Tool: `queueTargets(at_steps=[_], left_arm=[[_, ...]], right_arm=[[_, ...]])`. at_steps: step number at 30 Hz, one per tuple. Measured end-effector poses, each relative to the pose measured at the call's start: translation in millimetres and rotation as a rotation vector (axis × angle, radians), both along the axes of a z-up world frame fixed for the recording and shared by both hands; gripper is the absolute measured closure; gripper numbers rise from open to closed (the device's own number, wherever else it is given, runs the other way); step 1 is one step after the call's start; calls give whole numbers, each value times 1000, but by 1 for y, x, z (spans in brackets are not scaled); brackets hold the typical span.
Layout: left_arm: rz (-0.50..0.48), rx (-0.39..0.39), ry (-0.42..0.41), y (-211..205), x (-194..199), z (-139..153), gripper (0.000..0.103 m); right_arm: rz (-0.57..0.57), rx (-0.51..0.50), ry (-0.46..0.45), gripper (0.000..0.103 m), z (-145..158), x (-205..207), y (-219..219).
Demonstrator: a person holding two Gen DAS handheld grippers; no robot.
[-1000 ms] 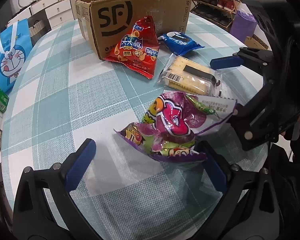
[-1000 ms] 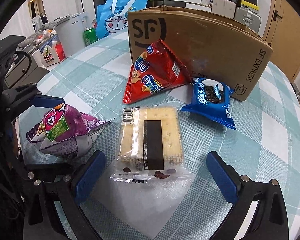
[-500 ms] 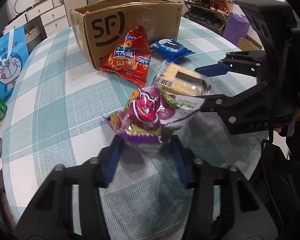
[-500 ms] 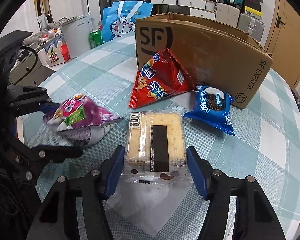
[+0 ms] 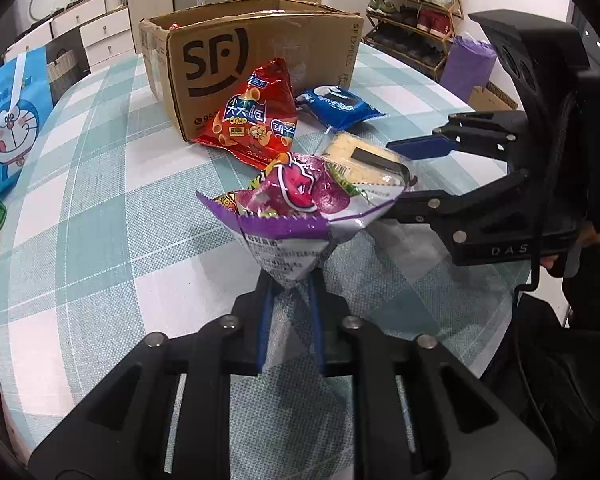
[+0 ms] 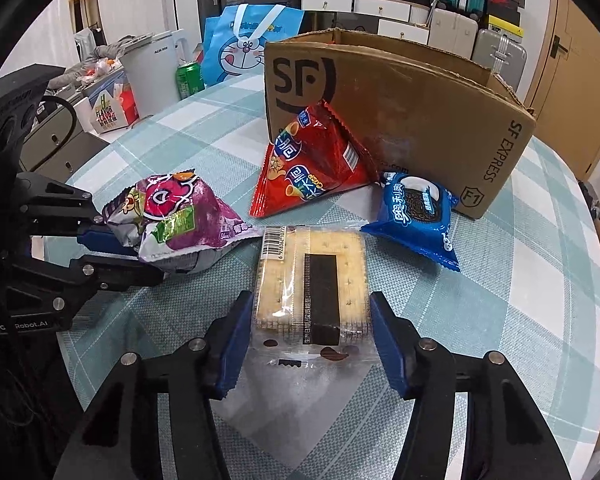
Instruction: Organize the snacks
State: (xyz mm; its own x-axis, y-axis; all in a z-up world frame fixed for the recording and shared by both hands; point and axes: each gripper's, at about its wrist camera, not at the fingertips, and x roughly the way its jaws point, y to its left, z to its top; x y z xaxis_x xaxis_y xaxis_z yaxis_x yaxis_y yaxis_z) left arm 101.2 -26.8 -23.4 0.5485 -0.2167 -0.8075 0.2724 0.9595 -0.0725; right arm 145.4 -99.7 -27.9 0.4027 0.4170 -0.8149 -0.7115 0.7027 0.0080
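My left gripper point(image 5: 288, 280) is shut on the tail of a purple snack bag point(image 5: 296, 204) and holds it off the checked table point(image 5: 100, 200); the bag also shows in the right wrist view point(image 6: 172, 216). My right gripper point(image 6: 312, 332) is shut on a clear cracker pack point(image 6: 312, 280), its blue pads against both long sides. The cracker pack point(image 5: 364, 156) lies just behind the purple bag. A red crisp bag point(image 6: 308, 164) leans on the open cardboard box point(image 6: 400, 108). A blue Oreo pack point(image 6: 416, 212) lies beside it.
A blue Doraemon bag point(image 5: 8, 128) and a green can point(image 6: 189, 78) stand at the table's far edge. Drawers, suitcases and a shoe rack point(image 5: 412, 0) stand beyond the table. The box point(image 5: 252, 52) is open at the top.
Both grippers went from wide open to shut: the left closed on the purple bag and lifted it, the right closed on the cracker pack.
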Motion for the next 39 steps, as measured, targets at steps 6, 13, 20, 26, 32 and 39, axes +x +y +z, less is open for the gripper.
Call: queueTargets(at_steps=[6, 13, 20, 26, 32, 39], left_arm=[[-16, -28, -49, -4, -6, 11, 26], [93, -59, -72, 5, 6, 12, 23], [105, -115, -68, 9, 10, 7, 40], [100, -91, -95, 8, 7, 6, 54], [97, -92, -116, 9, 5, 7, 55], [105, -105, -144, 13, 3, 12, 55]], right_arm=[[2, 1, 1, 45, 0, -1, 1], [2, 1, 0, 45, 0, -1, 0], [3, 1, 0, 45, 0, -1, 1], [0, 6, -9, 45, 3, -2, -1], [-1, 21, -12, 45, 6, -2, -4], [-1, 44, -25, 45, 12, -5, -9]])
